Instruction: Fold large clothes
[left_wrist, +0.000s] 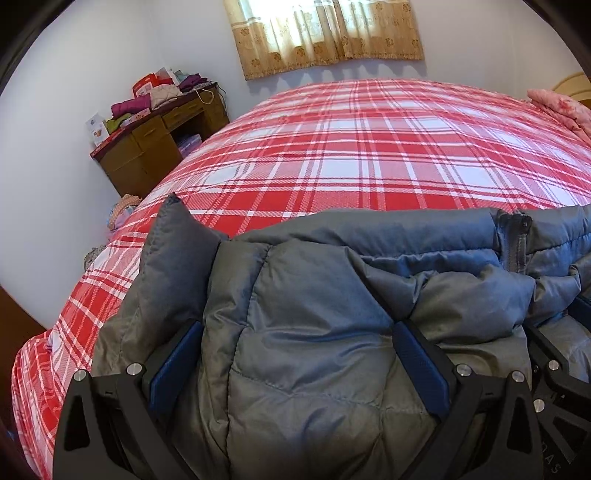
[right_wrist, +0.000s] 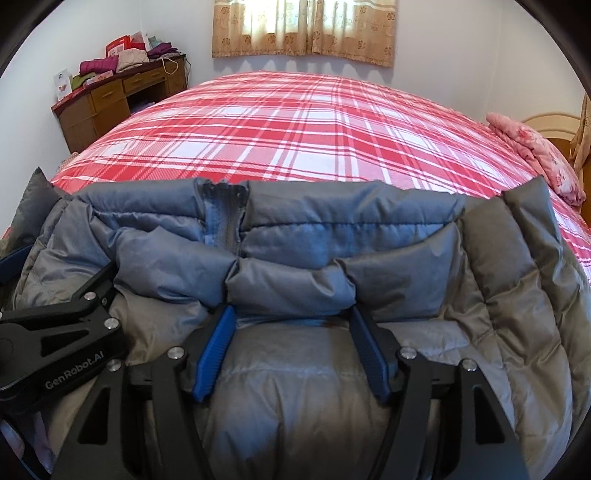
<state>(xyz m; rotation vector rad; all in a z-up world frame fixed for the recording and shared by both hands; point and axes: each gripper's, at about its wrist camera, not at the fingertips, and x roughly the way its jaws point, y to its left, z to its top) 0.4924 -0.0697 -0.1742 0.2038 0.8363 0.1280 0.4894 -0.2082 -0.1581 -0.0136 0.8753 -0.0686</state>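
A grey puffer jacket (right_wrist: 295, 258) lies folded on the red plaid bedspread (right_wrist: 295, 129). The right gripper (right_wrist: 291, 317) stands partly open, its blue pads astride a padded fold. The left gripper (left_wrist: 299, 332) stands wide, with jacket bulging between its pads; whether it grips is unclear.

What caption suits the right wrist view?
Right claw open over a folded grey puffer jacket on the plaid bed.

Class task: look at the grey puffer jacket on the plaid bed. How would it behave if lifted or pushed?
The grey puffer jacket probably flops and drapes: it already lies in soft folds. Its puffy quilted panels suggest lightness for its bulk. The smooth shell may slip.
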